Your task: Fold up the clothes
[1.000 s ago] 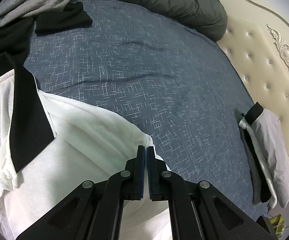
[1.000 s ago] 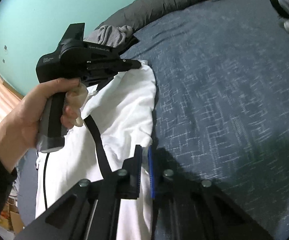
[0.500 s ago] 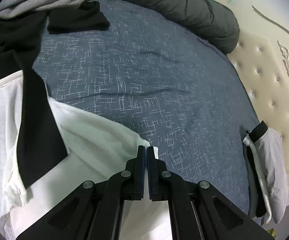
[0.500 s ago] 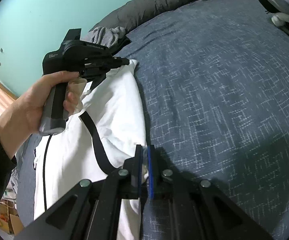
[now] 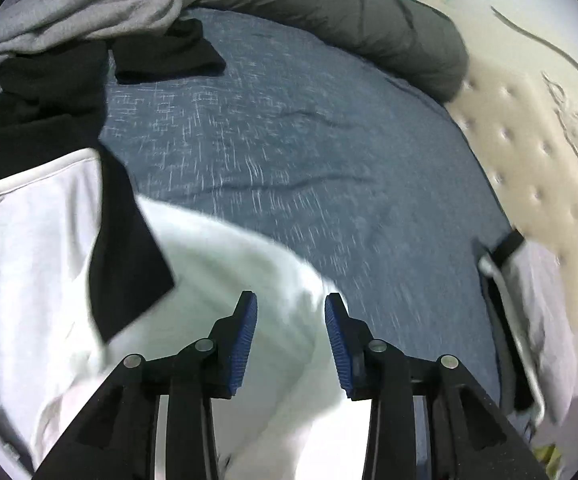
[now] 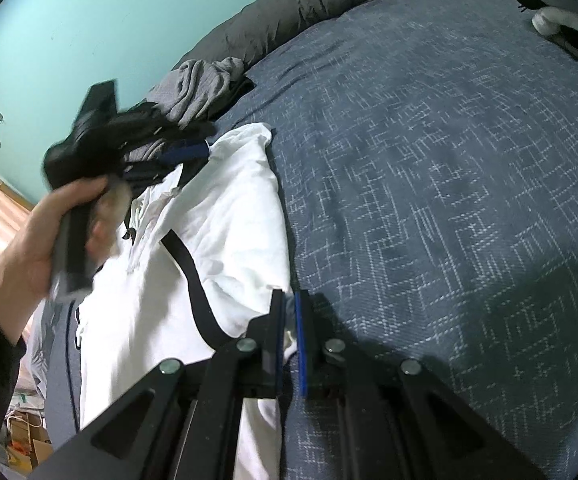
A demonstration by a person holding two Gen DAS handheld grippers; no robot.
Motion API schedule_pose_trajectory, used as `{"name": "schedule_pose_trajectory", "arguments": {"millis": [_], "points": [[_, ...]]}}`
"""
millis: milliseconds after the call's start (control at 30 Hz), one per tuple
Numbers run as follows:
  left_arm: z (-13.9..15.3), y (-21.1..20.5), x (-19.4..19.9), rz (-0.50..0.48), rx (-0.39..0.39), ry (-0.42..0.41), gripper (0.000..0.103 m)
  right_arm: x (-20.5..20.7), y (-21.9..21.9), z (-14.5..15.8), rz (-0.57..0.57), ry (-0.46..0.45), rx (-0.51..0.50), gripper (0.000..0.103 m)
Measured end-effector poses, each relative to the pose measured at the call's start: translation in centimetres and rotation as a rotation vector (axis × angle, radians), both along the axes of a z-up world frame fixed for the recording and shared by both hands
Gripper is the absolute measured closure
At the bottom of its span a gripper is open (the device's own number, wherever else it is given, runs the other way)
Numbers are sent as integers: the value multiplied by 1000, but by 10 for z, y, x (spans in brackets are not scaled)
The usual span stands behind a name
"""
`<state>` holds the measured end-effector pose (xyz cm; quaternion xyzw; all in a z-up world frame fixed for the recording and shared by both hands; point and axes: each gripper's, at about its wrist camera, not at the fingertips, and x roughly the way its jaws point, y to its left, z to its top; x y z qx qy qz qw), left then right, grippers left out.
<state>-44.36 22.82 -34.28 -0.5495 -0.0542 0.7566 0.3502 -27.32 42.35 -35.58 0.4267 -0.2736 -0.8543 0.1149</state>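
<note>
Left claw (image 5: 291, 308) released, jaws spread over the white shirt (image 5: 225, 256) on the bed (image 5: 289, 140). Right claw (image 6: 287, 316) clenched on the shirt's edge.

shirt (image 6: 225, 240) on bedspread (image 6: 449, 160), clothes pile (image 6: 201, 84) behind it; rolled duvet (image 6: 321, 0) beyond

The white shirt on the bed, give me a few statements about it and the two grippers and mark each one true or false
1. The left gripper is open above the white shirt. True.
2. The right gripper is wide open. False: it is shut on the shirt's edge.
3. The shirt has black trim. True.
4. The bed cover is plain red. False: it is dark blue with a light pattern.
5. A grey garment lies beyond the shirt. True.
</note>
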Motion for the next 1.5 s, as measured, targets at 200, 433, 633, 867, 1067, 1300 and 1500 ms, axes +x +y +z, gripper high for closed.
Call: {"name": "schedule_pose_trajectory", "arguments": {"millis": [200, 433, 633, 867, 1067, 1300, 1500], "points": [[-5, -37, 35, -38, -4, -24, 64, 3, 3, 3, 1, 2, -11, 98], [-23, -58, 58, -64, -27, -66, 65, 1, 2, 5, 9, 6, -14, 98], [-28, -62, 62, -70, -59, -55, 94, 2, 5, 4, 6, 7, -15, 98], [-28, -60, 65, -68, -134, -6, 94, 3, 12, 6, -19, 3, -8, 99], [-23, -58, 67, -59, -113, -3, 74, 4, 18, 8, -35, 4, -10, 99], [-3, -88, 82, -1, -96, 27, 59, 8, 20, 18, -51, 20, -22, 98], [16, -170, 109, 101, -80, 48, 54, 12, 13, 29, -40, 43, -29, 98]]}}
